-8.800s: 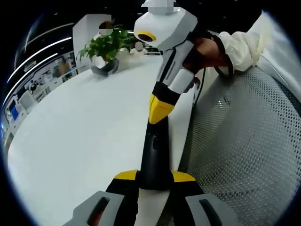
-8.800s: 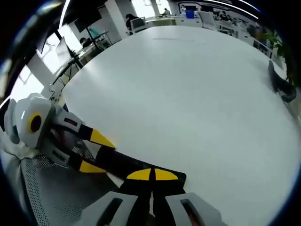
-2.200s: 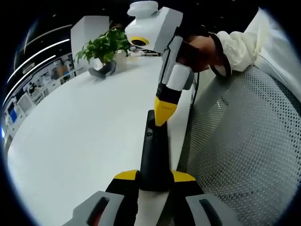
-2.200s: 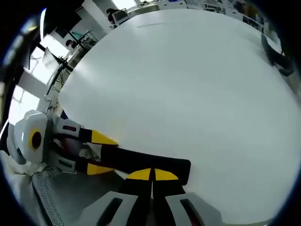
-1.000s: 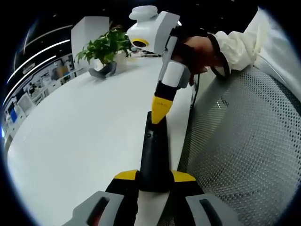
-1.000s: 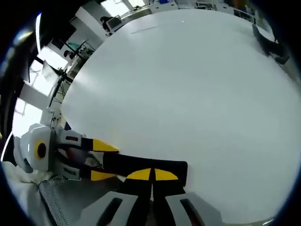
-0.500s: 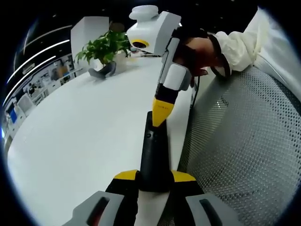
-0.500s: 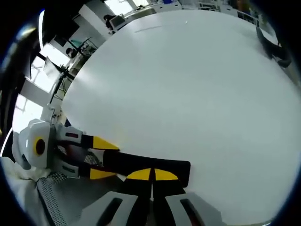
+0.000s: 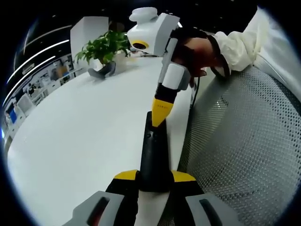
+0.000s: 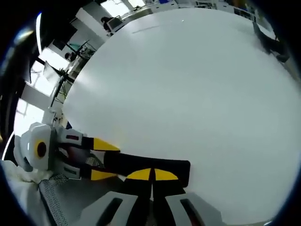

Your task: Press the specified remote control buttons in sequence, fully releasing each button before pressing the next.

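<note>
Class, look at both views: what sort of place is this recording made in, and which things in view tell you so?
Probably an open-plan office or lab. A large white table fills the middle, desks with monitors stand behind it, a potted plant sits at the far end, and a mesh chair stands beside the table.

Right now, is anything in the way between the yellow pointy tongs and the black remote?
No, nothing visible is in the way. The right tongs, shut to a yellow point, sit right at the top face of the black remote. The left tongs hold the remote's near end over the white table.
</note>
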